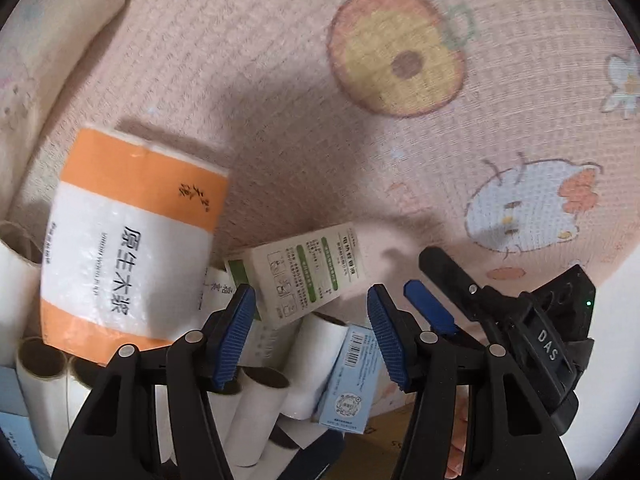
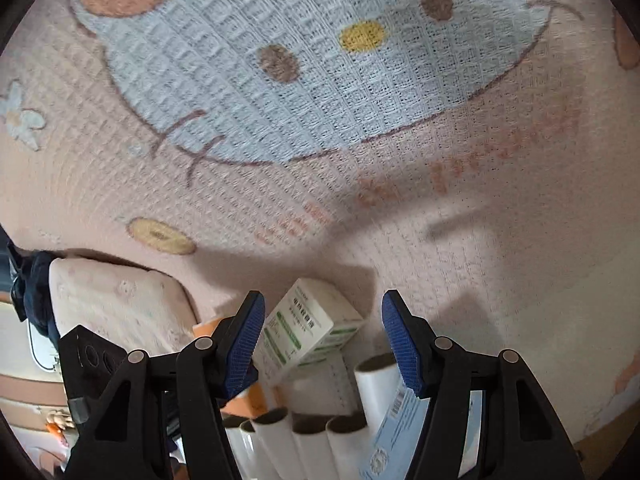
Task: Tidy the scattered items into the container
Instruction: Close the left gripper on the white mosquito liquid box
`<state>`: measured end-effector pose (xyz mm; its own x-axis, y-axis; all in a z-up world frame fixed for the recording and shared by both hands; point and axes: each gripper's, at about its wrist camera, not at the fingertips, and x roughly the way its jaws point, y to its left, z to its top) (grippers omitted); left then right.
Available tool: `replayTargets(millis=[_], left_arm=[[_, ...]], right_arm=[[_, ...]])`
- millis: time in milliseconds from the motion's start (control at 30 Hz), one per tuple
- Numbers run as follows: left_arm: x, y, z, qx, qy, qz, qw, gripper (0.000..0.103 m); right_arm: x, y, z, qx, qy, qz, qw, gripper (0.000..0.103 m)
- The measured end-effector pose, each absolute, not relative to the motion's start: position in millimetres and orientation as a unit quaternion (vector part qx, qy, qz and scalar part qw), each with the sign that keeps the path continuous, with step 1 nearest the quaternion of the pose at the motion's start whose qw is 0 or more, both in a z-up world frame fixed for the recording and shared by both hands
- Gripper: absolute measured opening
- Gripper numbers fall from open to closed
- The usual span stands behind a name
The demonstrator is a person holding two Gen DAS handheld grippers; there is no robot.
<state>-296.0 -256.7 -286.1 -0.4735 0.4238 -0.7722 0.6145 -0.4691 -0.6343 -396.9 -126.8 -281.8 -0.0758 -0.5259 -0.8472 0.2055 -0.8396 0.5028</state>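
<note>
- Two grippers hover over a heap of items on a pink printed blanket point(image 1: 280, 80); the left gripper point(image 1: 312, 332) has its jaws wide and empty, and the right gripper point(image 2: 322, 340) likewise stands wide with nothing between the pads.
- From the left wrist, the tissue pack point(image 1: 128, 240) lies at 9 o'clock, tilted, with its orange band uppermost.
- Just ahead of the left jaws, at 12 o'clock, the green box point(image 1: 300, 272) leans on the heap; the right wrist sees that box point(image 2: 308, 332) between its own fingertips, also at 12 o'clock.
- Several white rolls point(image 1: 264, 392) with cardboard cores lie packed side by side at 6 o'clock, touching each other.
- At 5 o'clock from the left jaws a blue box point(image 1: 352, 376) stands among the rolls.
- Whether these things already sit inside the container I cannot tell; only a brown edge, perhaps card, shows low in the left view.
- Handling, as I judge it: the green box is light and stiff but thin card, so grip it across its two broad faces, gently, lest it crush.
- Rolls look light, round and apt to slip; take one across the middle.
- The tissue pack is soft and slick in its film; pinch it at a narrow end.
</note>
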Motion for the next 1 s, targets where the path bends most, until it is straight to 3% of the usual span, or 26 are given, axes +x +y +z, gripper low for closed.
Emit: replayTargets(millis=[200, 267, 300, 467, 733, 1000], left_arm=[[-297, -250, -302, 0.519, 0.499, -0.687, 0.102, 0.049], [-292, -251, -304, 0.496, 0.511, -0.694, 0.108, 0.048], [-291, -250, -304, 0.490, 0.512, -0.697, 0.108, 0.047], [-288, -249, -303, 0.481, 0.499, -0.714, 0.097, 0.046], [-280, -251, -295, 0.466, 0.499, -0.726, 0.079, 0.045], [-253, -248, -274, 0.446, 0.519, -0.728, 0.046, 0.045]], right_arm=[[-393, -137, -297, 0.638, -0.118, -0.715, 0.260, 0.057], [-392, -138, -300, 0.631, -0.112, -0.725, 0.250, 0.036], [-393, -137, -303, 0.630, -0.121, -0.726, 0.249, 0.034], [-394, -139, -317, 0.643, -0.155, -0.702, 0.265, 0.033], [-382, -160, -303, 0.624, -0.055, -0.711, 0.318, 0.033], [-365, -136, -274, 0.619, -0.079, -0.692, 0.364, 0.033]])
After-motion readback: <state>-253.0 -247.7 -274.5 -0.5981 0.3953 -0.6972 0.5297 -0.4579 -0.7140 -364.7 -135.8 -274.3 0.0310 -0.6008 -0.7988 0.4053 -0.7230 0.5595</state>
